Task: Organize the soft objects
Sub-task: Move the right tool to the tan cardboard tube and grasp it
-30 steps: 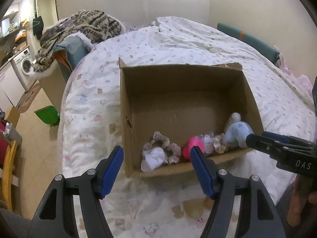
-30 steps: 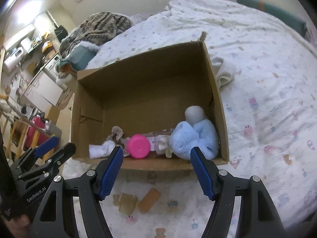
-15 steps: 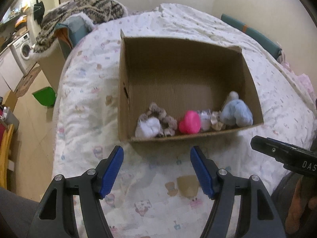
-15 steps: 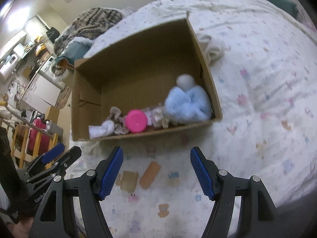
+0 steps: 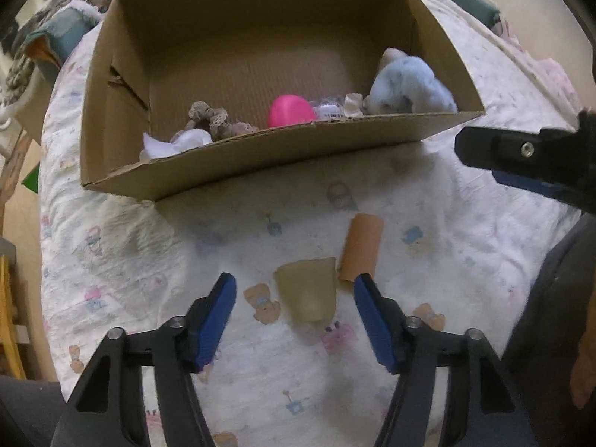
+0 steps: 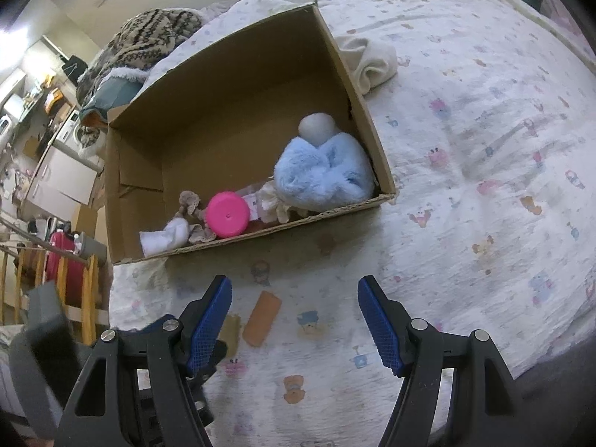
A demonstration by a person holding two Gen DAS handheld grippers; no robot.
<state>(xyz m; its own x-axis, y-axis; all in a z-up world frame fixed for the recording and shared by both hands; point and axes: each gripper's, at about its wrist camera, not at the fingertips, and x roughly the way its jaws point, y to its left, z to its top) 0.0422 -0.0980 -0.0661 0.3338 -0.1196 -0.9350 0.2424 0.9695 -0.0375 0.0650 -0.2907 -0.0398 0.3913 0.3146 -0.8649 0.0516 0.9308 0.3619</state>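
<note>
Several soft things are already gathered in the cardboard box (image 5: 260,156); two tan pieces (image 5: 307,290) are left on the bed (image 5: 111,260). Left claw (image 5: 294,311) is held wide over them, right claw (image 6: 294,320) wide, empty.

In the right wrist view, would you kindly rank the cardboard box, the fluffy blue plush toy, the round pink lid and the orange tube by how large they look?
Largest to smallest:
1. brown cardboard box
2. fluffy light-blue plush toy
3. and 4. round pink lid and orange tube on the bedsheet: look alike in size, and the tube lies nearer the camera, so I leave them unranked.
</note>
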